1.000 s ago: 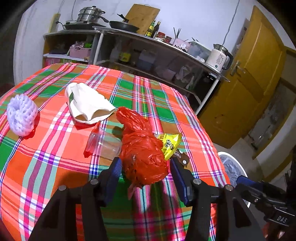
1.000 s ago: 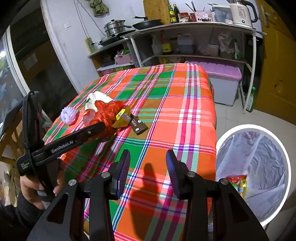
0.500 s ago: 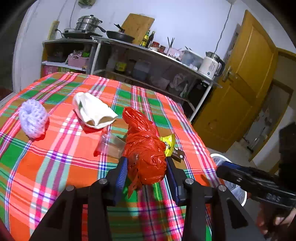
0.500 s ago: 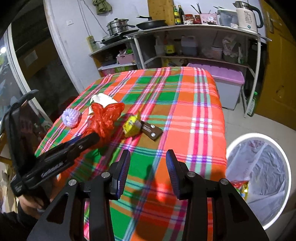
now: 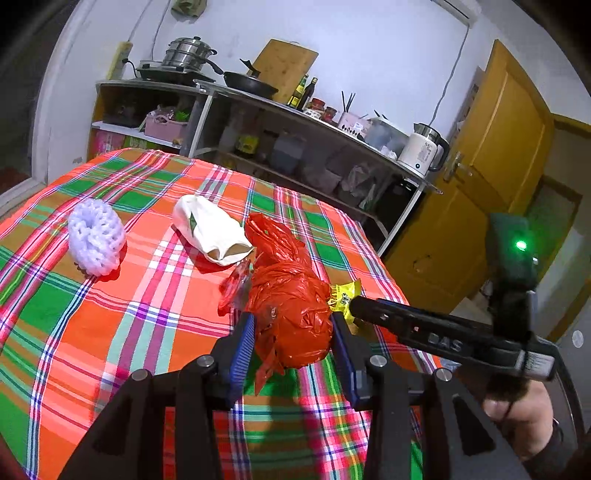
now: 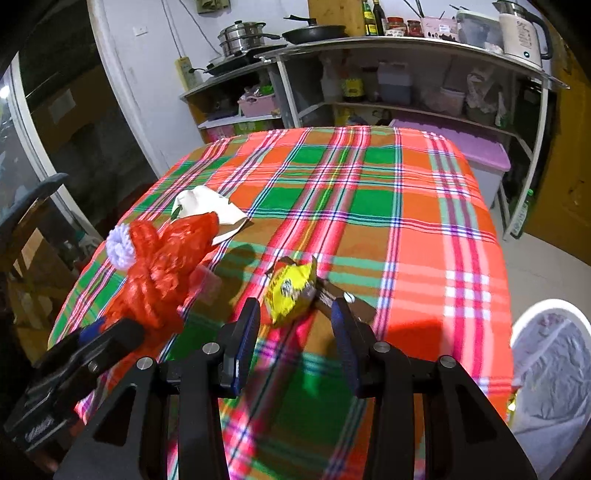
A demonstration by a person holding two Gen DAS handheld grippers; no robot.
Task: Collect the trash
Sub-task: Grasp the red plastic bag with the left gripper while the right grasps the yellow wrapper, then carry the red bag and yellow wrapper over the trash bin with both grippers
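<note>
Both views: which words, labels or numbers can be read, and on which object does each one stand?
"DAS": on the right gripper body, seen from the left wrist.
Yellow wrapper: has print, too blurred to read.
Left gripper body: white lettering, too blurred.
Bottles and kettle on the shelf: labels too small.

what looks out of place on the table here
Loose trash is scattered on the plaid tablecloth: a crumpled red plastic bag between the left gripper fingers, a yellow snack wrapper, a white paper bag lying on its side and a white foam net.
</note>
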